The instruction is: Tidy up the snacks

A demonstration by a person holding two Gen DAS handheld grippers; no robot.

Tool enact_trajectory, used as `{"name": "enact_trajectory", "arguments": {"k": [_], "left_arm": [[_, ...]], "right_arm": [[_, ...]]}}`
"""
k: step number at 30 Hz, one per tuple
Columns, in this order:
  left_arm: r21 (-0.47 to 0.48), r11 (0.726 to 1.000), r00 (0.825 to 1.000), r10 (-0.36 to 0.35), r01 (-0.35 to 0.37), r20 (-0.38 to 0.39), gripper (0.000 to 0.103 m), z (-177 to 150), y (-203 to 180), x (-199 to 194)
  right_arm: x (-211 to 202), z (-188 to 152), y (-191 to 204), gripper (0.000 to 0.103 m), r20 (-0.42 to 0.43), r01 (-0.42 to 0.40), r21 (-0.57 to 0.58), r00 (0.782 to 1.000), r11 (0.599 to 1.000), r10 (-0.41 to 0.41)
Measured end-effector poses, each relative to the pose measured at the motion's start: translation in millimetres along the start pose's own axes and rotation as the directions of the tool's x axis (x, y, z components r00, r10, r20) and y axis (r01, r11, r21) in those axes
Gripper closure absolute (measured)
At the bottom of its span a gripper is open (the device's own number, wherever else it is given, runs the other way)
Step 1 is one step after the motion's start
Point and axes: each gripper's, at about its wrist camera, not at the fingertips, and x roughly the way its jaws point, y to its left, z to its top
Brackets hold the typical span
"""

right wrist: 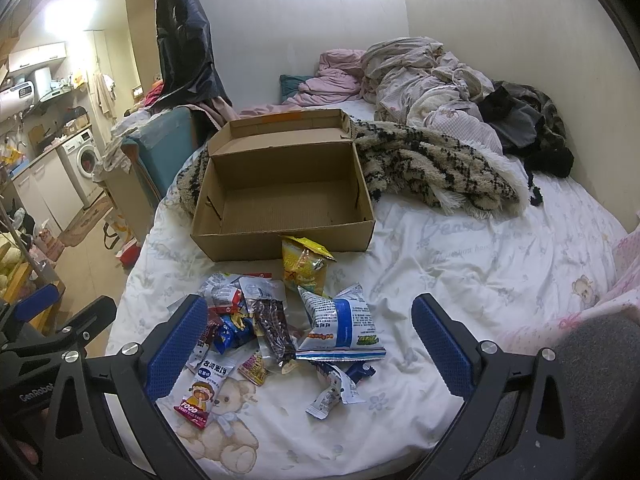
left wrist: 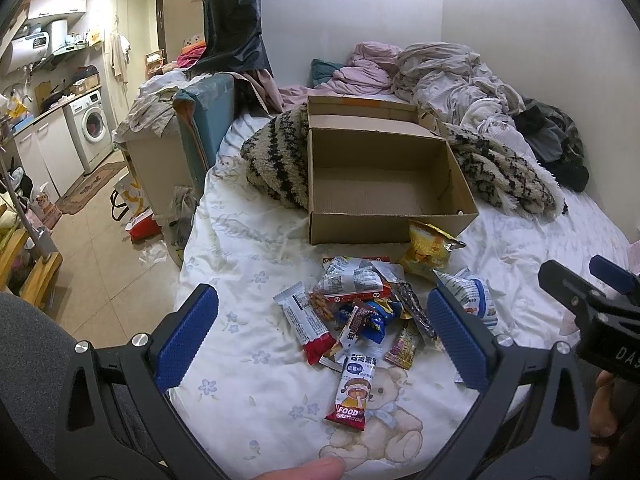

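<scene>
**Snack pile on a bed, an open box behind it, two grippers spread wide**

A bed (right wrist: pixel 460 248) with a soft white sheet printed with flowers and teddy bears fills both views. Its left edge drops to a tiled floor (left wrist: pixel 100 264); on the right the sheet runs bare and wrinkled toward the wall. At the far end lie a shaggy cream-and-black blanket (right wrist: pixel 432 168) and heaps of crumpled bedding.

A brown corrugated cardboard box (right wrist: pixel 280 196) sits open on the sheet, its lid flap standing behind, its inside bare. A crinkly yellow packet (right wrist: pixel 304 264) leans on the box's front wall.

Just in front lies the snack pile (left wrist: pixel 360 312): glossy foil and plastic wrappers, overlapping. Among them are a puffy blue-and-white bag (right wrist: pixel 340 324), a dark long packet (right wrist: pixel 274 332), a white-and-red bar (left wrist: pixel 308 324) and a rice-cake stick (left wrist: pixel 354 384) with a cartoon child, nearest the cameras.

The left gripper (left wrist: pixel 320 340) hovers above the pile, its ribbed blue pads wide apart, holding nothing. The right gripper (right wrist: pixel 308 344) is likewise wide open and empty, framing the blue-and-white bag. How high each hangs over the wrappers is hard to judge through the fisheye.
</scene>
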Motion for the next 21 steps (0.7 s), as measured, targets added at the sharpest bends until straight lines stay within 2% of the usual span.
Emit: {"name": "enact_trajectory", "arguments": {"k": [21], "left_arm": [[-0.001, 1.0, 1.0, -0.001, 0.001, -0.006, 0.0, -0.4, 4.3, 0.6]], "right_arm": [[0.5, 0.1, -0.4, 0.0, -0.003, -0.003, 0.007, 1.0, 1.0, 0.003]]}}
